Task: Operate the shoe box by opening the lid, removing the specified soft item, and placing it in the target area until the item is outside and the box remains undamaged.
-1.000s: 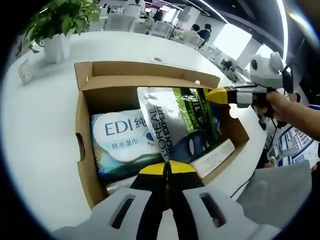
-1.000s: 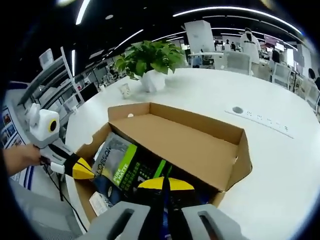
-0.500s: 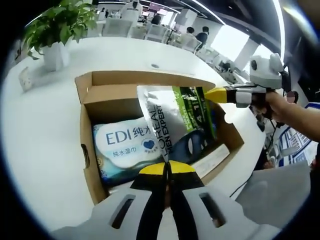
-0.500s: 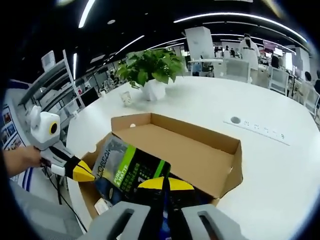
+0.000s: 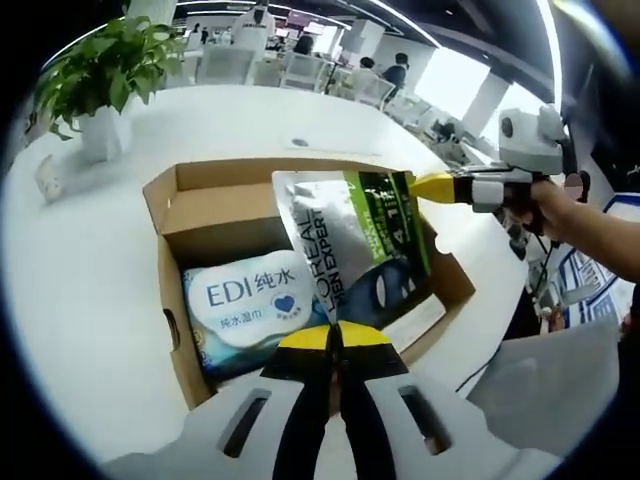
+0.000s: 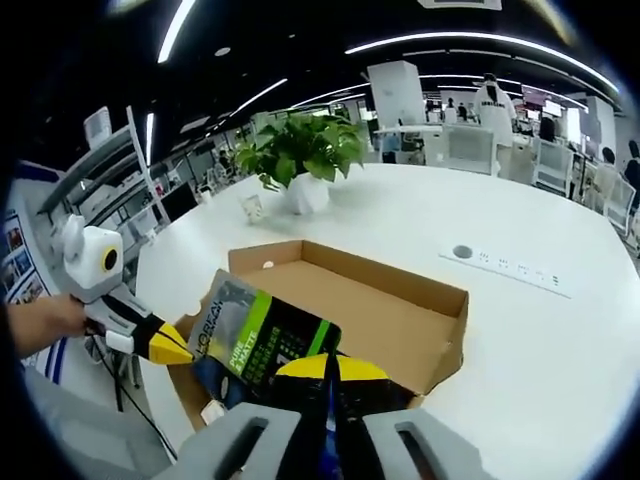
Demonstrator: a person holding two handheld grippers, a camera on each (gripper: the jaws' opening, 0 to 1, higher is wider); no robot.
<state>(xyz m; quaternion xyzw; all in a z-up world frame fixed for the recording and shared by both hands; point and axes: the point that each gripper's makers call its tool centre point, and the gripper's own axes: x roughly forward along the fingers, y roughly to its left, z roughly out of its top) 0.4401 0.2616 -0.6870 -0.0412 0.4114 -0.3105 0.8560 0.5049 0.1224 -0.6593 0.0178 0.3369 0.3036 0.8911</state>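
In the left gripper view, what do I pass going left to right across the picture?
Potted plant → EDI wet wipes pack inside the open shoe box → L'Oreal pouch, held up by both grippers → right gripper pinching its far corner → the hand holding that gripper.

table (image 6: pixel 540 330) lying bare and open right of the shoe box (image 6: pixel 400 325) | lid flap standing up along the box's far side, blocking approach there | potted plant (image 6: pixel 300 160) standing well apart (far corner) | wet-wipes pack (image 5: pixel 250 305) filling the box floor
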